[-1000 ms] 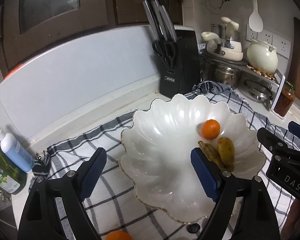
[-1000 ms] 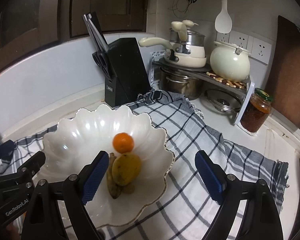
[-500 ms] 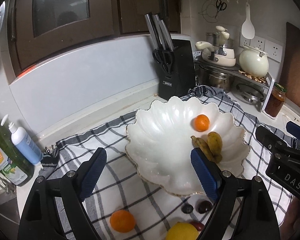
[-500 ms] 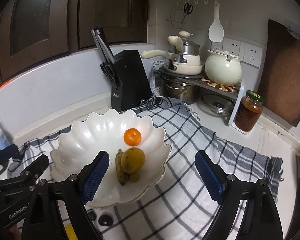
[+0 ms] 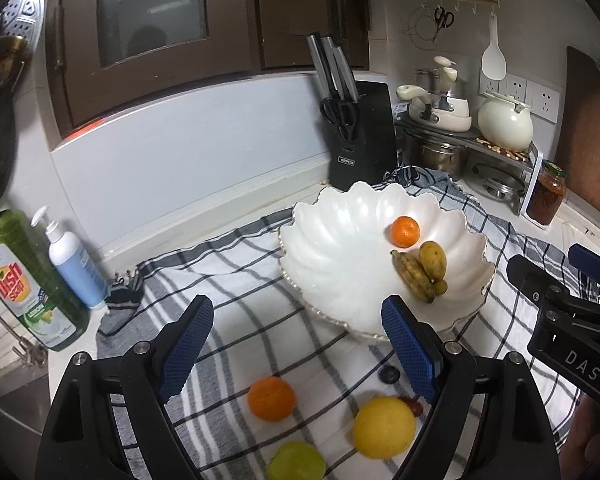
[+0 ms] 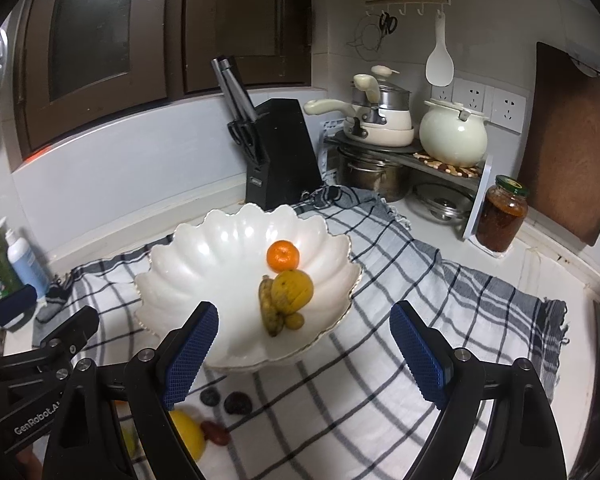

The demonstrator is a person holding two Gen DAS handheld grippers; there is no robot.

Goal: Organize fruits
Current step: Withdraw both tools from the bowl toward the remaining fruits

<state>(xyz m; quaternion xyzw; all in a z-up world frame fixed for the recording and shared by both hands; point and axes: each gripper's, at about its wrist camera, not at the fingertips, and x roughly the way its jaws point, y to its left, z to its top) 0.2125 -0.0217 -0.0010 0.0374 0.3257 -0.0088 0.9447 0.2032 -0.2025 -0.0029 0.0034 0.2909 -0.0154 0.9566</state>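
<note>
Both the left gripper and right gripper hang wide open and empty above the checked cloth, where the white bowl holds a tangerine, while an orange and lemon lie loose nearby.

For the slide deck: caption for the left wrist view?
Open left gripper above orange and lemon on cloth, beside bowl.

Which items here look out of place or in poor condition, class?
Several fruits lie loose on the checked cloth, outside the white bowl: an orange, a yellow fruit, a green fruit. In the bowl, the banana looks brown-blotched.
</note>
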